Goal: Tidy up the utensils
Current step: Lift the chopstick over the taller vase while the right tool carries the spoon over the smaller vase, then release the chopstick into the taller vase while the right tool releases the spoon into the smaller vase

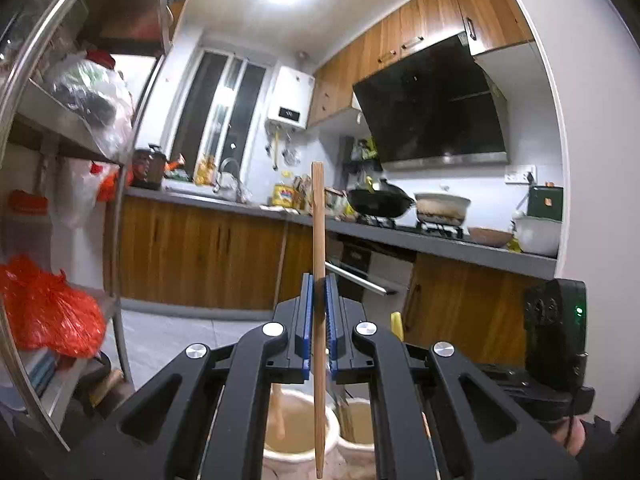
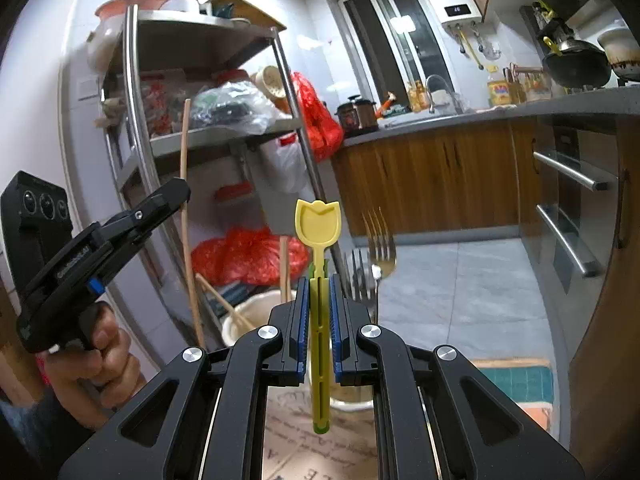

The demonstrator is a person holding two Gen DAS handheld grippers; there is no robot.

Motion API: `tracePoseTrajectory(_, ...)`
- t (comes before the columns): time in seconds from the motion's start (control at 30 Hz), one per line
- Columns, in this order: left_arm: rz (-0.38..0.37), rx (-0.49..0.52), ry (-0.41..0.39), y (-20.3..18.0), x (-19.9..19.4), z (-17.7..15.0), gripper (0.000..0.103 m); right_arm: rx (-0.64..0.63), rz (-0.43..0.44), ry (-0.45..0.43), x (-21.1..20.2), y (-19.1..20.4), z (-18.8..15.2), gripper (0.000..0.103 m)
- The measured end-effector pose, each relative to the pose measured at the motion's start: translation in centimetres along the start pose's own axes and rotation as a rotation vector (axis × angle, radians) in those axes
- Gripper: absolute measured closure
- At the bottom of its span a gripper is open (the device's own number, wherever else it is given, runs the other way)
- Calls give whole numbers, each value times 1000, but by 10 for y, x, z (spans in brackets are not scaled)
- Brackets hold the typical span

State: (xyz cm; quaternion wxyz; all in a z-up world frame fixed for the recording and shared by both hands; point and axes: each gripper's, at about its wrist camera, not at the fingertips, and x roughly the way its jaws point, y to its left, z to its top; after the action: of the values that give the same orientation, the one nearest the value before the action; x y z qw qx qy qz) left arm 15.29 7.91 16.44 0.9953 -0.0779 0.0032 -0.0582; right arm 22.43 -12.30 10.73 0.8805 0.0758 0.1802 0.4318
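Clamping a wooden chopstick [image 1: 318, 320] upright, the left gripper [image 1: 319, 312] hovers above the cream cup [image 1: 298, 438], rim directly below its pads. Right gripper [image 2: 319, 312] pinches a yellow spoon [image 2: 318, 280] upright; forks [image 2: 370, 268] just beyond, open floor [image 2: 460, 300] to the right.

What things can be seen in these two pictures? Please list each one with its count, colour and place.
chopstick: 1, wooden, upright in left claw
spoon: 1, yellow, upright in right claw
holders: 2, cream, below the claws
forks: 2, metal, standing in the right holder
rack: 1, steel, holds bags
wok: 1, black, on stove
left claw: 1, black with blue pads
right claw: 1, black with blue pads
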Motion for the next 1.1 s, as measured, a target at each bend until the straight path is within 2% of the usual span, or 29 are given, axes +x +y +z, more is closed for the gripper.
tracePoseTrajectory(0.23, 48, -23, -57, 8, 11, -1, 97, 5, -16, -27, 8, 2, 3, 93)
tracePoseTrajectory(0.5, 78, -16, -39, 6, 26, -16, 97, -21, -68, -47, 17, 2, 5, 93)
tracePoseTrajectory(0.73, 100, 13, 43, 2, 33, -38, 97, -54, -138, -21, 28, 0, -4, 93)
tracePoseTrajectory(1.1, 120, 28, 228, 3, 36, -61, 97, -94, -187, 116, 37, 1, -27, 93)
